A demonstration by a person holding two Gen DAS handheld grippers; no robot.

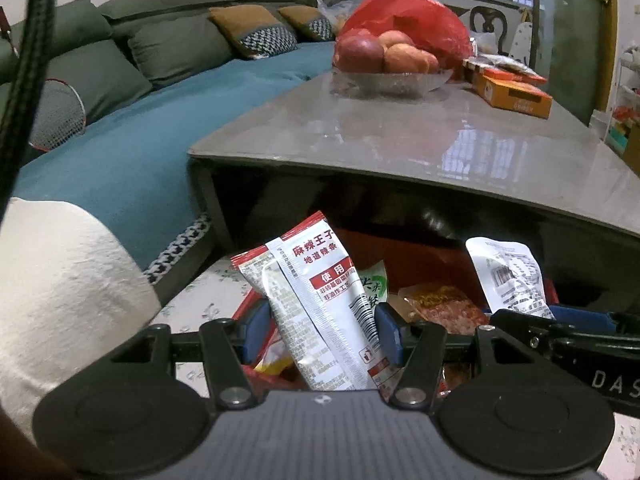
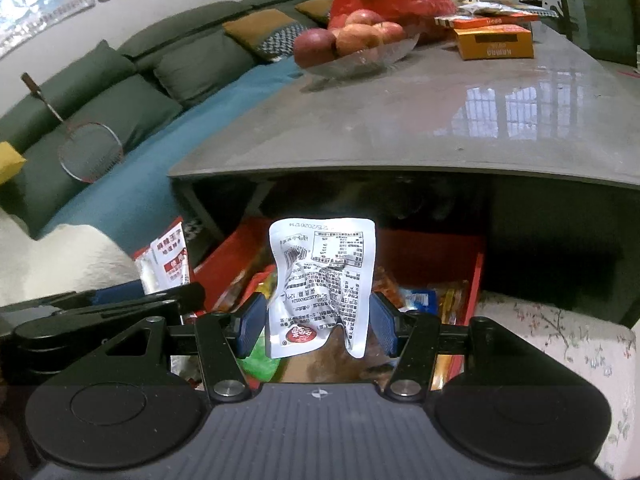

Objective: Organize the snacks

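Packets gripped — left hand-held gripper [image 1: 323,330] pinches red-white packet [image 1: 320,300], right hand-held gripper [image 2: 316,324] white pouch [image 2: 322,280].

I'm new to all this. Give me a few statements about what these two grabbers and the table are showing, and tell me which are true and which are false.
1. The left gripper holds a red and white snack packet. True.
2. The right gripper holds nothing. False: a white printed pouch is clamped between its blue pads.
3. A glass bowl of apples stands on the grey table. True.
4. The orange box lies on the sofa. False: it lies on the table, beyond the bowl.
5. A red bin below the table's edge holds more snacks. True.
6. The badminton racket lies on the table. False: it rests on the sofa.
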